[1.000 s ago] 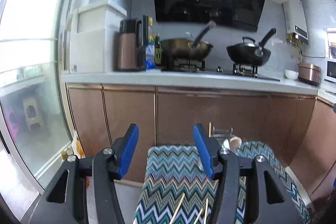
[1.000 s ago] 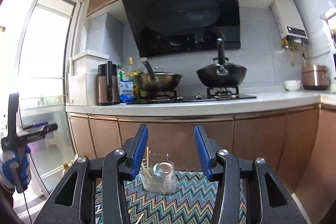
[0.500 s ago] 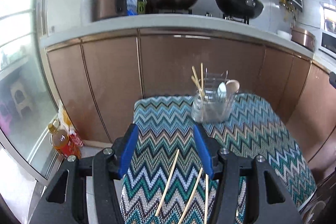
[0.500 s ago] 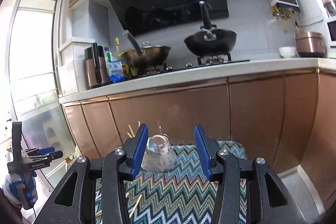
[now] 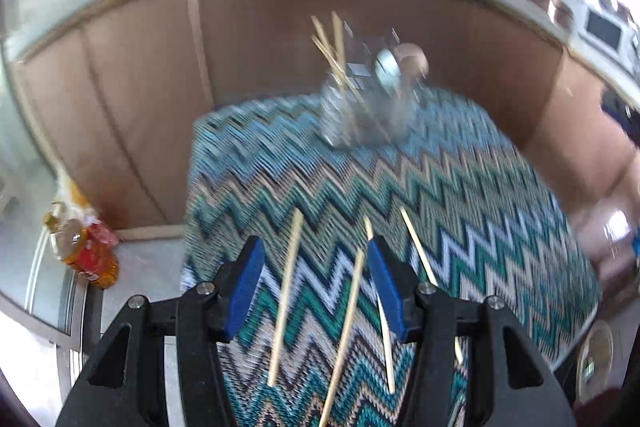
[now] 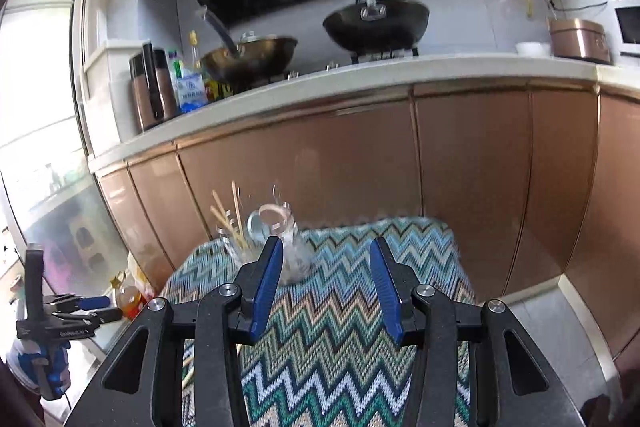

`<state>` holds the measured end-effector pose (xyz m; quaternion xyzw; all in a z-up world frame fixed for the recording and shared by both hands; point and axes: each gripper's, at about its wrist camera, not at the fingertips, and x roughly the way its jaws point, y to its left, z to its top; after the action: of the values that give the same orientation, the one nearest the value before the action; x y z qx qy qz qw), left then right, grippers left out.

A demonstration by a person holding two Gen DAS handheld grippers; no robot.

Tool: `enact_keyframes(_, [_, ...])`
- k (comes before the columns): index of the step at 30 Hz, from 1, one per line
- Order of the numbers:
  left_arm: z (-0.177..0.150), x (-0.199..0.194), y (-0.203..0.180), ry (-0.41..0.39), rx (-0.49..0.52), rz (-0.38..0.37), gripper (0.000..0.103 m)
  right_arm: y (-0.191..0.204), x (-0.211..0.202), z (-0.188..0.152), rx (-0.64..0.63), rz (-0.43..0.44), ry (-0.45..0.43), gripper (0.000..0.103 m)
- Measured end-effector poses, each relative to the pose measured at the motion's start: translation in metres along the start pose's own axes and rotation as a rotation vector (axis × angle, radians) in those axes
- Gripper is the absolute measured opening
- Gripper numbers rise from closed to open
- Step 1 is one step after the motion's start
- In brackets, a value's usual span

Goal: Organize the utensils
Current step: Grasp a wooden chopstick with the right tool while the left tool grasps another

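Wooden chopsticks (image 5: 285, 297) on zigzag cloth (image 5: 460, 195)

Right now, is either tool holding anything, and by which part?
Nothing is held. The left tool is open above loose chopsticks on the cloth; the right tool is open and empty.

We have the left wrist view looking steeply down over its hand-held gripper (image 5: 316, 281) onto the zigzag cloth (image 5: 460, 187), close in, frame blurred. The right wrist view sits along its hand-held gripper (image 6: 326, 285), tilted only slightly down, facing the brown cabinets (image 6: 472, 179) and stove beyond. Both views share the cloth's far end, the clear utensil holder (image 5: 360, 107) (image 6: 296, 255) and the cabinet fronts. The right view also catches the left hand-held gripper at its lower left.
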<state>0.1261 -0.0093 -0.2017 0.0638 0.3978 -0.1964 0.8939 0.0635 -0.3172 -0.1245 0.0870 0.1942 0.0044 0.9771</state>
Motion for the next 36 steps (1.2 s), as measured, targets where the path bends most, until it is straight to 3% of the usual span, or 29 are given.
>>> enact_keyframes(6, [-0.007, 0.038, -0.017, 0.124, 0.104, -0.072, 0.050, 0.010, 0.037, -0.022, -0.025, 0.048, 0.152, 0.045])
enact_keyframes(16, [-0.009, 0.088, -0.028, 0.286, 0.159, -0.173, 0.025, 0.030, 0.102, -0.066, -0.041, 0.152, 0.385, 0.045])
enact_keyframes(23, [-0.002, 0.117, -0.034, 0.361, 0.195, -0.196, 0.012, 0.049, 0.137, -0.083, -0.063, 0.203, 0.481, 0.045])
enact_keyframes(28, [0.002, 0.136, -0.039, 0.416, 0.222, -0.187, 0.010, 0.066, 0.162, -0.090, -0.096, 0.241, 0.571, 0.045])
enact_keyframes(36, [0.008, 0.153, -0.034, 0.462, 0.162, -0.226, 0.005, 0.101, 0.205, -0.106, -0.133, 0.325, 0.751, 0.039])
